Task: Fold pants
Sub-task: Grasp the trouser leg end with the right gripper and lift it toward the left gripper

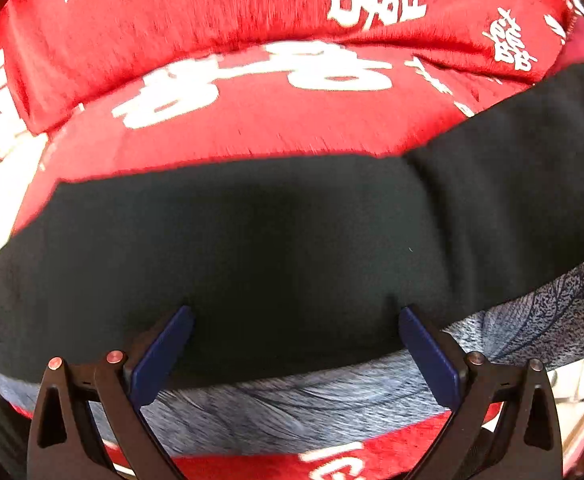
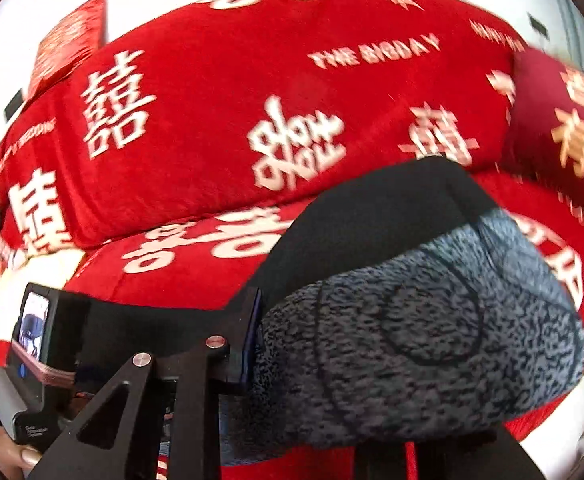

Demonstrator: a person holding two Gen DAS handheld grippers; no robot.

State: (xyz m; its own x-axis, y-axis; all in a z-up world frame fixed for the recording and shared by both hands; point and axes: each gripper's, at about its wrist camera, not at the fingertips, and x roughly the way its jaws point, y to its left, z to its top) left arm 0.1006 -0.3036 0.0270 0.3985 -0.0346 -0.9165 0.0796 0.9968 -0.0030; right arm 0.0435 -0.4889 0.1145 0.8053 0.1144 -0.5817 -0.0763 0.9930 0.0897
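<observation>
Currently | pants (image 1: 252,240): black side up, grey patterned lining along near edge, lying across red sofa (image 1: 232,20) | my left gripper (image 1: 296,320): fingers apart, over near edge | my right gripper (image 2: 312,344): clamped on lifted pants end, lining showing.

Red sofa cover (image 2: 212,92) with white characters; dark red cushion (image 2: 564,128) alongside.

Open left tongs (image 1: 296,320) — black pants (image 1: 252,240) below
</observation>
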